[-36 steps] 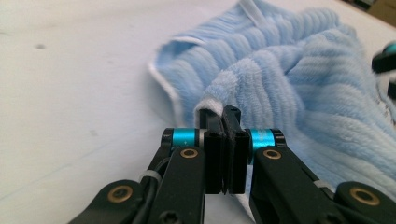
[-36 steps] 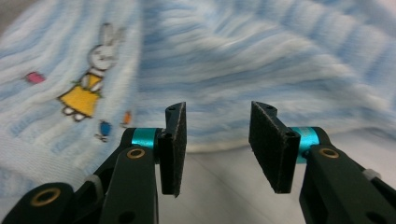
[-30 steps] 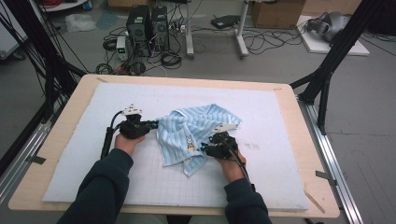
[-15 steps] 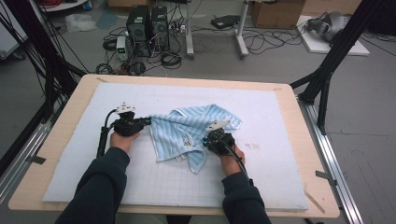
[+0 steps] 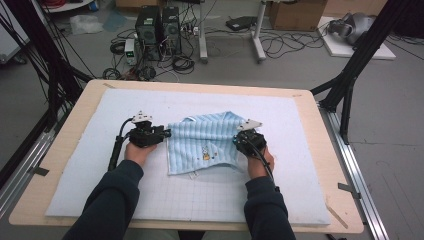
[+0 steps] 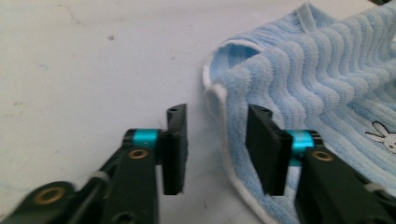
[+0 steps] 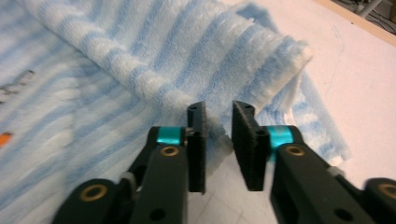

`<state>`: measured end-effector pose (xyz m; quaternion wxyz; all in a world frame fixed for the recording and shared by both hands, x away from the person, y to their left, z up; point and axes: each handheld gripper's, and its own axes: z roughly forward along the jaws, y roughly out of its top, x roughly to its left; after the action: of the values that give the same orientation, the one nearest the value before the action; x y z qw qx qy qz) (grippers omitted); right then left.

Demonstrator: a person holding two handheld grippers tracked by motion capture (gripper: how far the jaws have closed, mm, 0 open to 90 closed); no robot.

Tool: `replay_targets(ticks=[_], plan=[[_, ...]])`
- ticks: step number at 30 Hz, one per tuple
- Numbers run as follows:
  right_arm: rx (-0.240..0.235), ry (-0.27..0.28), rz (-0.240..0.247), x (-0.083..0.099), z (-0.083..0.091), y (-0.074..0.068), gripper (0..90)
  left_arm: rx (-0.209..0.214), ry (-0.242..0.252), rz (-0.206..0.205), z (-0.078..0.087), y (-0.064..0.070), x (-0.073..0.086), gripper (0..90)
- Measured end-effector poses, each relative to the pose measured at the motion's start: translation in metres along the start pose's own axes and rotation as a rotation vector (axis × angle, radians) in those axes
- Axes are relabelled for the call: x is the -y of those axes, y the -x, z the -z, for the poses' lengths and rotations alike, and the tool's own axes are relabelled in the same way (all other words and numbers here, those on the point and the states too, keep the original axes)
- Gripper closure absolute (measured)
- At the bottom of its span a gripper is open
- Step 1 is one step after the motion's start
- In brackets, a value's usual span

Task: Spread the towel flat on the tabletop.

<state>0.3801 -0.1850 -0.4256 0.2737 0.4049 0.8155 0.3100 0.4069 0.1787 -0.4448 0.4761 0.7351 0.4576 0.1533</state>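
A light blue striped towel [image 5: 205, 142] with a small rabbit print lies partly folded on the white mat [image 5: 300, 165], mid-table. My left gripper [image 5: 165, 133] is at the towel's left edge. In the left gripper view it is open [image 6: 217, 149], and the towel's white-hemmed corner [image 6: 224, 107] lies between the jaws, close to the right one. My right gripper [image 5: 239, 142] rests on the towel's right side. In the right gripper view its jaws [image 7: 219, 140] stand a narrow gap apart, just in front of a rolled fold of the towel [image 7: 196, 56].
The mat covers a wooden table [image 5: 330, 150] with bare wood at its rim. Black frame legs [image 5: 350, 75] stand at both far corners. Computer cases [image 5: 157, 25] and cables lie on the floor beyond the far edge.
The towel has gone from a crumpled heap to a flatter, squarer shape. The left gripper drew left and then came back to the left edge, while the right gripper moved slightly away from me.
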Motion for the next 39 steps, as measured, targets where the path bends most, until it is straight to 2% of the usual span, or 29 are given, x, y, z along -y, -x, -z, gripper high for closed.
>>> replay_targets(ticks=[1,2,3,4,5,6,7,8,11,12,13,14,15,17,19,22,23,24,27,28,29,30,31,32,33,34,36,39], plan=[[0.000,0.000,0.000,0.000,0.000,0.000,73.7,0.000,0.000,0.000,0.000,0.000,0.000,52.7],[-0.006,0.025,-0.024,0.003,0.006,0.001,69.6,0.004,-0.005,0.019,0.003,-0.001,-0.001,49.1],[-0.006,0.025,-0.024,0.003,0.006,0.001,69.6,0.008,-0.009,0.031,0.006,-0.002,-0.001,49.1],[-0.026,0.050,-0.051,0.008,0.015,0.003,68.0,0.017,-0.007,0.033,0.009,-0.002,-0.002,47.2],[-0.026,0.050,-0.051,0.008,0.015,0.003,68.0,0.024,-0.003,0.028,0.012,-0.001,-0.003,47.2],[-0.063,0.054,-0.067,0.013,0.021,0.003,66.0,0.037,0.016,0.010,0.018,0.002,-0.003,46.9],[-0.063,0.054,-0.067,0.013,0.021,0.003,66.0,0.037,0.016,0.010,0.018,0.002,-0.003,46.9],[-0.082,0.051,-0.069,0.015,0.023,0.002,65.4,0.047,0.020,0.003,0.021,0.005,-0.001,46.9],[-0.136,0.031,-0.054,0.024,0.029,-0.008,62.5,0.064,0.014,-0.005,0.024,0.009,0.003,46.6],[-0.170,0.028,-0.033,0.028,0.031,-0.016,62.0,0.076,0.003,-0.013,0.026,0.012,0.007,46.7],[-0.170,0.028,-0.033,0.028,0.031,-0.016,62.0,0.076,0.003,-0.013,0.026,0.012,0.007,46.7],[-0.201,0.028,0.003,0.031,0.033,-0.027,62.0,0.077,-0.002,-0.021,0.026,0.015,0.009,46.8],[-0.201,0.028,0.003,0.031,0.033,-0.027,62.0,0.086,-0.005,-0.025,0.027,0.016,0.010,46.8],[-0.236,0.007,0.038,0.034,0.032,-0.040,62.0,0.100,-0.014,-0.033,0.029,0.022,0.014,46.9],[-0.239,-0.014,0.080,0.036,0.031,-0.050,63.0,0.110,-0.032,-0.044,0.030,0.028,0.017,47.3],[-0.226,-0.001,0.088,0.039,0.035,-0.057,61.6,0.115,-0.062,-0.064,0.033,0.035,0.024,47.3],[-0.226,0.002,0.082,0.041,0.037,-0.058,61.1,0.115,-0.069,-0.064,0.034,0.038,0.026,47.2],[-0.231,0.007,0.056,0.045,0.041,-0.059,59.1,0.118,-0.098,-0.082,0.035,0.043,0.032,46.3],[-0.224,0.017,0.036,0.050,0.047,-0.059,58.3,0.115,-0.119,-0.104,0.034,0.050,0.037,46.4],[-0.223,0.028,0.022,0.052,0.049,-0.058,58.2,0.114,-0.135,-0.121,0.033,0.054,0.040,46.4],[-0.212,0.041,-0.007,0.055,0.053,-0.056,58.1,0.093,-0.135,-0.156,0.033,0.058,0.042,46.1],[-0.182,0.051,-0.034,0.059,0.058,-0.052,58.2,0.077,-0.137,-0.186,0.034,0.062,0.042,54.9],[-0.182,0.051,-0.034,0.059,0.058,-0.052,58.2,0.067,-0.142,-0.213,0.034,0.064,0.043,54.9],[-0.158,0.053,-0.064,0.062,0.061,-0.047,58.8,0.073,-0.141,-0.258,0.035,0.068,0.044,72.4],[-0.158,0.053,-0.064,0.062,0.061,-0.047,58.8,0.073,-0.141,-0.258,0.035,0.068,0.044,83.5],[-0.157,0.050,-0.092,0.064,0.061,-0.044,58.9,0.075,-0.141,-0.268,0.036,0.070,0.045,84.9],[-0.156,0.049,-0.099,0.065,0.060,-0.044,59.1,0.070,-0.141,-0.268,0.037,0.069,0.045,85.6],[-0.179,0.020,-0.097,0.066,0.054,-0.047,61.2,0.071,-0.144,-0.259,0.042,0.063,0.047,86.0]])
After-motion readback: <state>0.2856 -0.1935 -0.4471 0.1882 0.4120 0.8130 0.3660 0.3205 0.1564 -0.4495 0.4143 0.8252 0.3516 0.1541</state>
